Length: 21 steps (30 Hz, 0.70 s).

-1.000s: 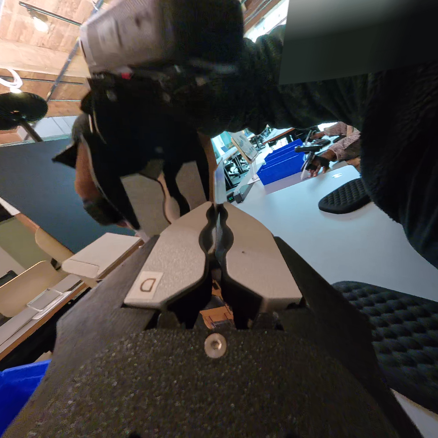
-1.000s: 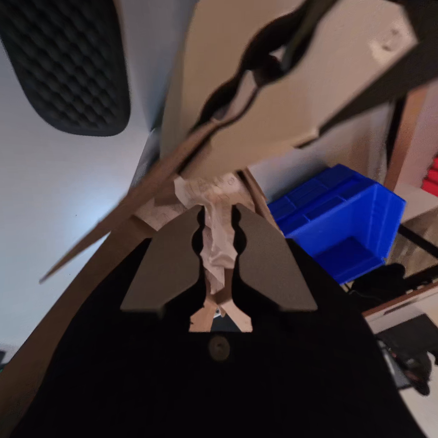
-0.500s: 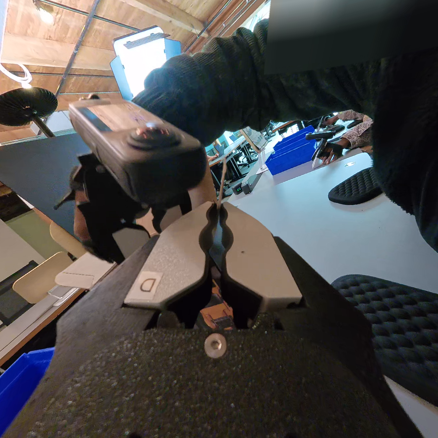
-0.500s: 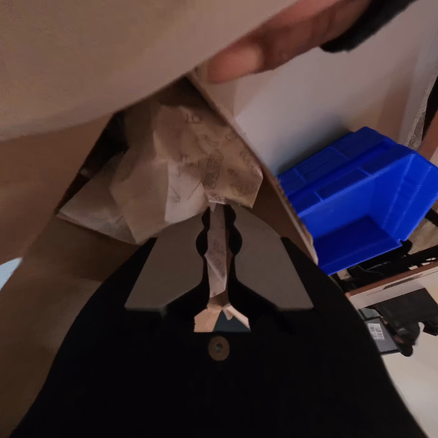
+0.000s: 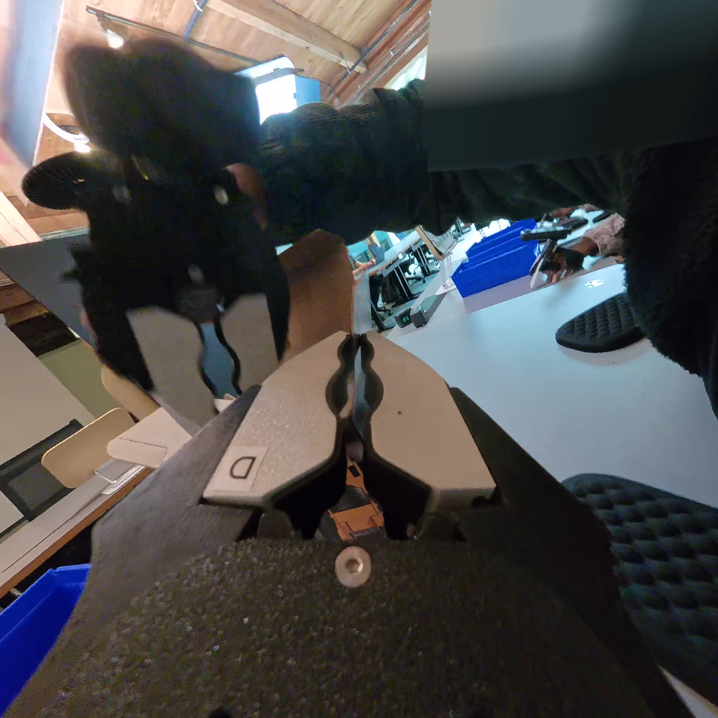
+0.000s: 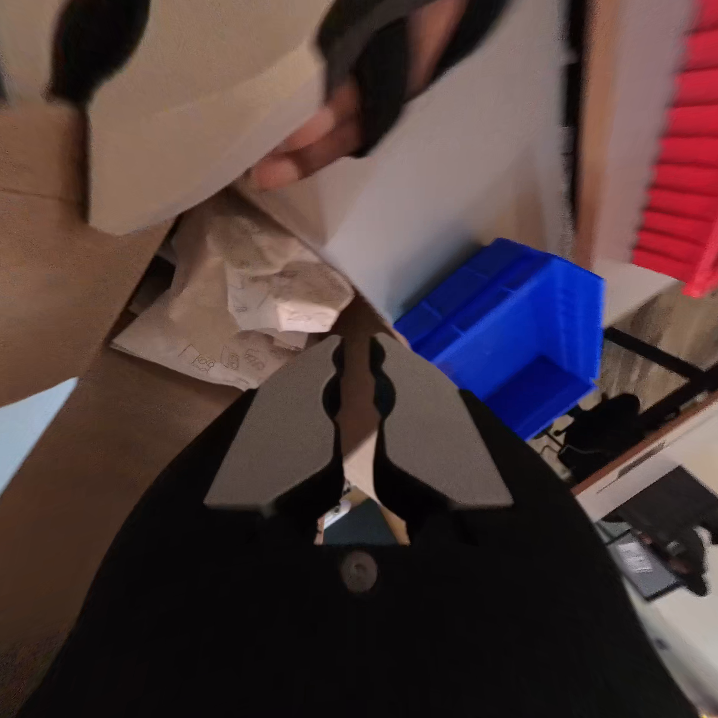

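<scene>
Cardboard flap edge (image 5: 359, 307) is pinched in my left gripper (image 5: 355, 340), running up to 12 o'clock. My right gripper (image 6: 355, 342) is apart, empty, crumpled paper (image 6: 272, 299) in the box at 11 o'clock.

My left gripper (image 5: 355, 342): pale grey wavy-edged fingers (image 5: 295, 431), one with a small lettered sticker, black speckled body, one silver hex screw (image 5: 352, 570). Right gripper (image 6: 356, 342): same grey fingers, black body. Dark knit sleeve (image 5: 369, 155).

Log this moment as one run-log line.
left gripper: shut on cardboard flap | right gripper: open, empty, just short of crumpled packing paper in cardboard box | blue bin beside
</scene>
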Tool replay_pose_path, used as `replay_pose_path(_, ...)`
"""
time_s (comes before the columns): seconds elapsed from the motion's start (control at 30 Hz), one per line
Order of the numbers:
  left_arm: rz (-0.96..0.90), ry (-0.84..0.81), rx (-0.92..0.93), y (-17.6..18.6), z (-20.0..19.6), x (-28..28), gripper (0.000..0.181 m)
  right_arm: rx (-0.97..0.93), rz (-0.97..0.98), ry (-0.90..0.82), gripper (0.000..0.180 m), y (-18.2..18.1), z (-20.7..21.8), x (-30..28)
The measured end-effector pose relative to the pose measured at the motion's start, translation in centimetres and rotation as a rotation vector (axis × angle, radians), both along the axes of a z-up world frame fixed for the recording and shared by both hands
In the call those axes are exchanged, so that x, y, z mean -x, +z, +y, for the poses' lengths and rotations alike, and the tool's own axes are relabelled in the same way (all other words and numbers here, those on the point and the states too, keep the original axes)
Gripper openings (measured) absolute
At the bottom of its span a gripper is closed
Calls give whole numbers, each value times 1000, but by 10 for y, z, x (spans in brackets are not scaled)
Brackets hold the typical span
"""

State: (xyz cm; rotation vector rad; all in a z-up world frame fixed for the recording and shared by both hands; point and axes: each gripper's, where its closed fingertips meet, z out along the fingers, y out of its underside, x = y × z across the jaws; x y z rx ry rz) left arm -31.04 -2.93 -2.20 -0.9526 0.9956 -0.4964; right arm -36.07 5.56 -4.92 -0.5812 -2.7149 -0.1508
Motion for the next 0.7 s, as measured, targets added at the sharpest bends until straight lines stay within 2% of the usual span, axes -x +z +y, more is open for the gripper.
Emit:
replay_pose_path(0.1, -110, -13, 0, 17, -8, 13, 3, 185, 250, -131, 44, 63, -4, 2)
replay_pose_path(0.23, -195, 80, 56, 28, -7, 45, 19, 424, 633, -306, 88, 128, 10, -32)
replay_pose_path(0.33, -192, 131, 161, 11, 7, 63, 32, 618, 889, -419, 97, 147, 20, -82)
replay_pose_path(0.43, -110, 145, 342, -35, 27, 68, 56, 690, 1064, -508, 100, 121, 24, -132)
replay_pose_path(0.53, 27, 111, 535, -92, 40, 46, 78, 793, 1109, -589, 102, 60, 10, -157)
replay_pose_path(0.6, 105, 113, 553, -115, 46, 29, 82, 903, 1087, -635, 102, 15, -4, -158)
replay_pose_path(0.7, 61, 100, 534, -111, 50, 16, 76, 1045, 1094, -692, 111, -32, -17, -144)
